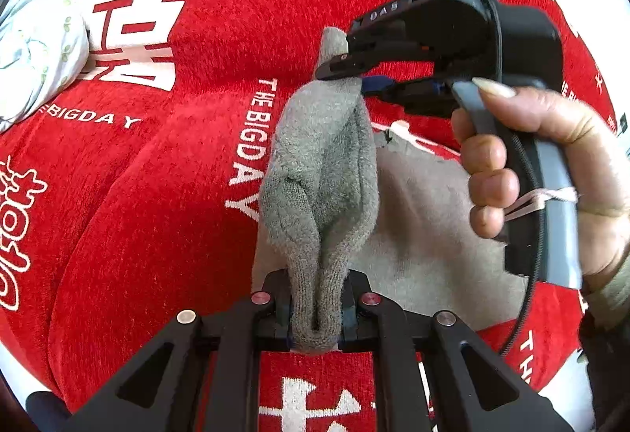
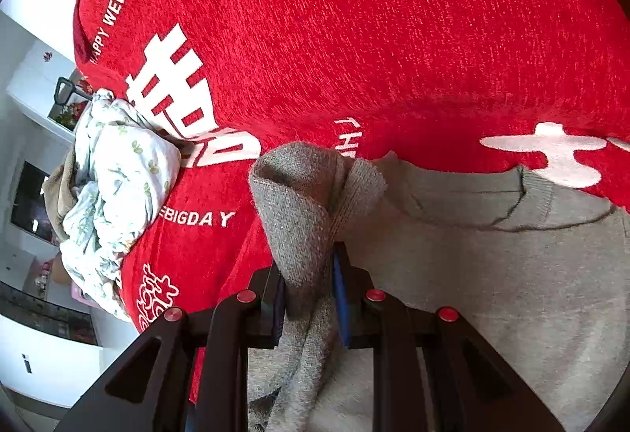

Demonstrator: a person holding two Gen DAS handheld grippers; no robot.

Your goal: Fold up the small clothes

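A small grey knit garment (image 1: 425,219) lies on the red cover, with one sleeve (image 1: 319,172) lifted off it. My left gripper (image 1: 315,308) is shut on the near end of that sleeve. My right gripper (image 1: 356,78), held by a hand, is shut on the sleeve's far end. In the right wrist view the right gripper (image 2: 309,298) pinches the grey sleeve (image 2: 303,204), and the garment's body (image 2: 492,274) spreads flat to the right, its neckline near the white print.
A red plush cover (image 1: 236,19) with white lettering lies over the whole surface. A crumpled white floral cloth (image 1: 35,42) sits at the far left; it also shows in the right wrist view (image 2: 118,176), at the cover's edge. Room furniture shows beyond that edge.
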